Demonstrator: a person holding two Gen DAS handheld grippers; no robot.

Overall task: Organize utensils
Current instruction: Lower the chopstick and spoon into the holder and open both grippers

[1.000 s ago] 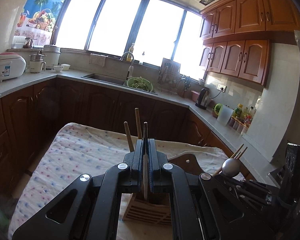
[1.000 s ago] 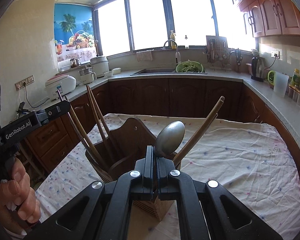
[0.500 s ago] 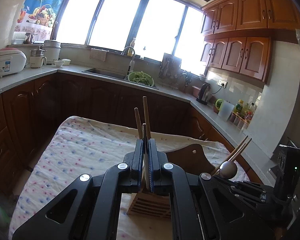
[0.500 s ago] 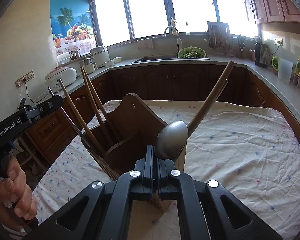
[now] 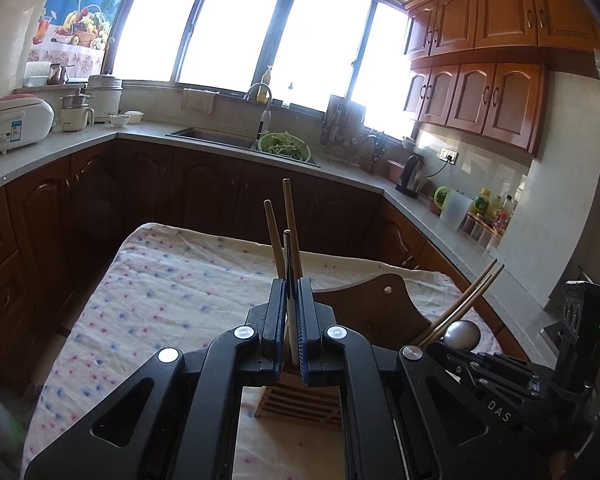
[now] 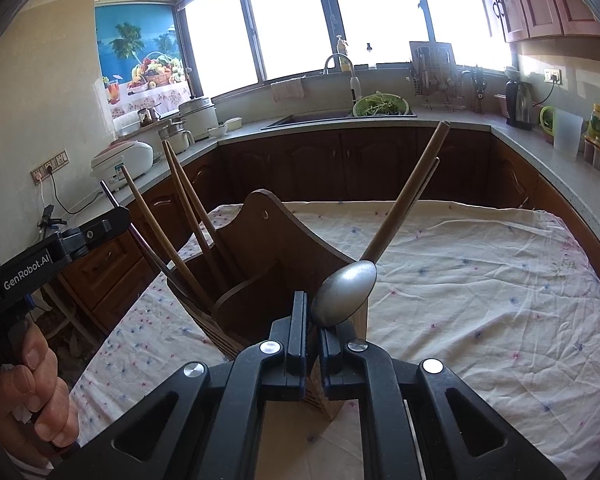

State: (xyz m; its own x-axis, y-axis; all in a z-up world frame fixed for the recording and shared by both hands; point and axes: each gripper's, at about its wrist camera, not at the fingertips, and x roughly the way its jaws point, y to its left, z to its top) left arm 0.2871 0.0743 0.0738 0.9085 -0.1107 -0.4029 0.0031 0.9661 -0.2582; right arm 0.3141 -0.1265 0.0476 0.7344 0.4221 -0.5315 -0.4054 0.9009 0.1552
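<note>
A brown wooden utensil holder (image 6: 276, 272) stands on the cloth-covered table; it also shows in the left wrist view (image 5: 374, 312). Wooden chopsticks (image 6: 184, 220) lean in its left compartment, and two more (image 6: 408, 200) lean out to the right. My left gripper (image 5: 290, 300) is shut on a thin dark-tipped chopstick (image 5: 287, 256), held upright over the holder's left side. My right gripper (image 6: 312, 312) stands slightly apart around the handle of a metal spoon (image 6: 344, 294), whose bowl sticks up over the holder's right compartment; the handle is hidden.
The table carries a white dotted cloth (image 6: 480, 280). Dark wooden cabinets and a grey counter (image 5: 80, 140) run round the room, with a sink (image 5: 216, 138), a green bowl (image 5: 286, 146), a rice cooker (image 5: 16, 122) and a kettle (image 5: 414, 170).
My right gripper's fingers have parted a little around the spoon, which has tilted to the right and sunk lower. My left gripper stays shut on the chopstick and has shifted slightly.
</note>
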